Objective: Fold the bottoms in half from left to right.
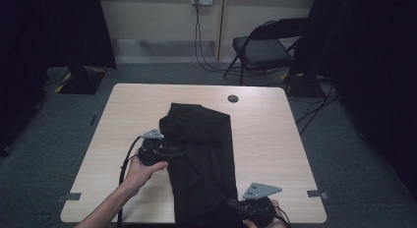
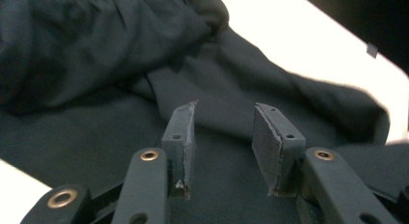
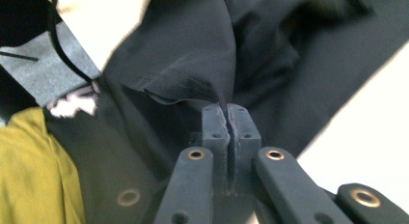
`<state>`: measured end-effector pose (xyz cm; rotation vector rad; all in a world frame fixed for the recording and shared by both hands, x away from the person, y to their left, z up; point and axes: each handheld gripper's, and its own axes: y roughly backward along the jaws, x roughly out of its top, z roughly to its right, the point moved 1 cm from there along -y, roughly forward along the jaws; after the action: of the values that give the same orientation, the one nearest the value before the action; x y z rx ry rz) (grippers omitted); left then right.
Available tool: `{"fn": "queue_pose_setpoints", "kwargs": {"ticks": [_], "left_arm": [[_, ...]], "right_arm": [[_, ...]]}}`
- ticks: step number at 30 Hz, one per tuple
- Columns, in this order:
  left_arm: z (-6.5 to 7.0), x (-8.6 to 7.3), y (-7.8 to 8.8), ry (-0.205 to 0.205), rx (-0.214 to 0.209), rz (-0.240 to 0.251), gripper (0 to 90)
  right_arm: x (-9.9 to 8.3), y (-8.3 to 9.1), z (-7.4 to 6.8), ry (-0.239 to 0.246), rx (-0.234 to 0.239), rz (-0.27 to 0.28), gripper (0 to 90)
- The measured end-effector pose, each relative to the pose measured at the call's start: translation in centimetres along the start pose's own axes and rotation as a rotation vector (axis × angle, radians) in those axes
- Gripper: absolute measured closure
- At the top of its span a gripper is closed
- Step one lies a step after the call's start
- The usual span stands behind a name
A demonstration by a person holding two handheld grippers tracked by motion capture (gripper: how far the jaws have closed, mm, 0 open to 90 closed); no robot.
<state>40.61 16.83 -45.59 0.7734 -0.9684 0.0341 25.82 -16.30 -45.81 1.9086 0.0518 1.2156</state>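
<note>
A black garment (image 1: 201, 154) lies crumpled down the middle of the light wooden table (image 1: 275, 139). My left gripper (image 1: 172, 153) rests at the cloth's left edge; in the left gripper view its jaws stand apart over the dark fabric (image 2: 96, 64), with nothing pressed between the pads (image 2: 185, 137). My right gripper (image 1: 235, 204) is at the near edge of the table by the garment's lower end. In the right gripper view its jaws are shut on a fold of the black cloth (image 3: 193, 45), which bunches up from the pads (image 3: 215, 125).
A round cable hole (image 1: 233, 98) sits near the table's far edge. A black folding chair (image 1: 265, 48) stands behind the table on the grey carpet. Tape marks (image 1: 317, 193) sit at the near corners. A yellow-green sleeve (image 3: 34, 171) shows beside the right gripper.
</note>
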Motion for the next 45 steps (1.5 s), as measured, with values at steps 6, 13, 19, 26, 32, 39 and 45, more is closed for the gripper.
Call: {"fn": "queue_pose_setpoints", "kwargs": {"ticks": [6, 13, 19, 26, 32, 39, 45], "left_arm": [[-0.1, -0.3, -1.5, -0.010, 0.004, -0.032, 60.1], [-3.4, 1.7, -0.8, -0.016, 0.089, 0.049, 59.4], [-6.6, 3.4, -1.3, -0.012, 0.175, 0.061, 47.0], [-9.3, 4.7, -2.8, 0.008, 0.271, 0.066, 40.5], [-9.2, 4.5, -5.1, -0.049, 0.280, 0.008, 67.1], [-7.6, 6.6, -2.2, -0.039, 0.202, 0.112, 83.8], [-2.6, 9.9, 3.1, -0.128, 0.169, 0.252, 83.9]], "right_arm": [[1.1, 0.6, 0.1, 0.002, 0.020, 0.068, 50.7], [8.5, -3.5, 4.7, 0.020, -0.036, 0.127, 45.0], [13.1, -9.7, 12.0, -0.055, -0.147, 0.101, 33.3], [14.6, -13.6, 15.3, -0.114, -0.209, 0.063, 29.4], [14.6, -14.9, 16.1, -0.154, -0.183, 0.065, 54.2], [16.6, -12.3, 15.2, -0.157, -0.165, 0.164, 79.1], [19.6, -6.6, 13.5, -0.105, -0.146, 0.283, 79.7]]}}
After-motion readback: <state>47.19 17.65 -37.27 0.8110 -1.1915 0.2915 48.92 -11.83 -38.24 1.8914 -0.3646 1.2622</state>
